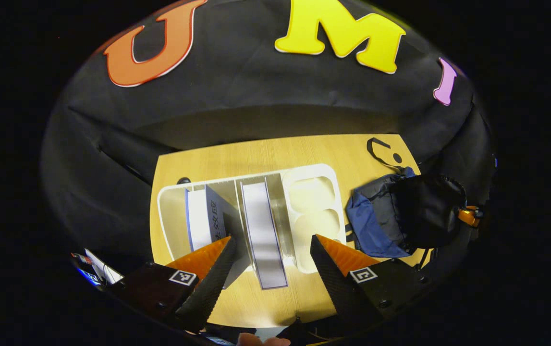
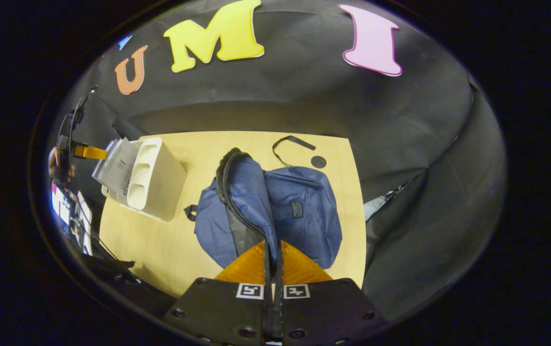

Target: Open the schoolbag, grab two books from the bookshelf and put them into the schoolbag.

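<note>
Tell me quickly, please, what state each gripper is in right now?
Left gripper: open, holding nothing, above the white plastic bookshelf.
Right gripper: closed on the dark blue fabric schoolbag's flap.

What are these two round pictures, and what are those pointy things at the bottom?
A person holds a grabbing tool in each hand, and a small camera rides on each tool. The pointy things are each tool's two fingers. In the left gripper view, the left gripper is spread open in front of a white bookshelf on a wooden table. Two books stand in it: a book on the left and a second book beside it. In the right gripper view, the right gripper is closed, pinching the edge of the blue schoolbag, it seems, to hold it open.
</note>
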`<state>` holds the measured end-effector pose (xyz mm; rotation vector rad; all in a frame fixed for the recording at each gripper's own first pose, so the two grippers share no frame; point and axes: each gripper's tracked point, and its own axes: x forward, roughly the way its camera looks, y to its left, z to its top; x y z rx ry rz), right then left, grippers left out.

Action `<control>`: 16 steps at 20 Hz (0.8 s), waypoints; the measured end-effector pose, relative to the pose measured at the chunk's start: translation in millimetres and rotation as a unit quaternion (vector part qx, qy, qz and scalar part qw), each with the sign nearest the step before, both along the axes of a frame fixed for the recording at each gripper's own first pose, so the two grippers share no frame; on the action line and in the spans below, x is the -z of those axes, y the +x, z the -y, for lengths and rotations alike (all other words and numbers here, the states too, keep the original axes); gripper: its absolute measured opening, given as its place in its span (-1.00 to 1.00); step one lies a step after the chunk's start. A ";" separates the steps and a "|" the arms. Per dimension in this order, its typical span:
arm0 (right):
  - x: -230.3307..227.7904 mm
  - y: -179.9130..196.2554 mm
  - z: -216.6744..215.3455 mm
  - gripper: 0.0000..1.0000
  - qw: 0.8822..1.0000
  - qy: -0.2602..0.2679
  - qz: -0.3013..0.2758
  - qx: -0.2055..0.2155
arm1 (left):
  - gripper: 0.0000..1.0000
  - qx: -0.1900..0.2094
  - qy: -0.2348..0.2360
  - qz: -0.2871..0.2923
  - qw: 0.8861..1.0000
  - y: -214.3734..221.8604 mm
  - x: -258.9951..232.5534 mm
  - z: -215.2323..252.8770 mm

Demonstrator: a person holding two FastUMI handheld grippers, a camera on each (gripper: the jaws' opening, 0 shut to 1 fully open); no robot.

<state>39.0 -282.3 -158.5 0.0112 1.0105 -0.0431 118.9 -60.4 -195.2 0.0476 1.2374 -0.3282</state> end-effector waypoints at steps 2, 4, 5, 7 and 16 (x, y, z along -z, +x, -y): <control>1.0 -1.4 1.6 -0.99 1.000 0.002 0.000 0.002 | 0.99 0.000 0.009 -0.039 0.999 -2.3 12.1 -2.2; 2.1 -3.1 1.8 -0.99 1.000 0.003 0.000 0.001 | 0.99 0.000 0.017 -0.075 0.997 -6.1 21.2 -1.9; 1.4 -4.2 1.6 -0.99 1.000 0.004 0.000 0.001 | 0.99 -0.001 0.020 -0.089 0.996 -6.6 24.5 -2.0; 1.9 -4.7 2.0 -0.99 1.000 0.007 0.000 0.002 | 0.99 -0.004 0.023 -0.106 0.994 -6.9 31.9 -1.7; 4.3 -6.8 3.8 -0.99 1.000 0.015 0.000 0.007 | 0.73 -0.030 0.027 -0.156 0.987 -9.6 52.5 -3.8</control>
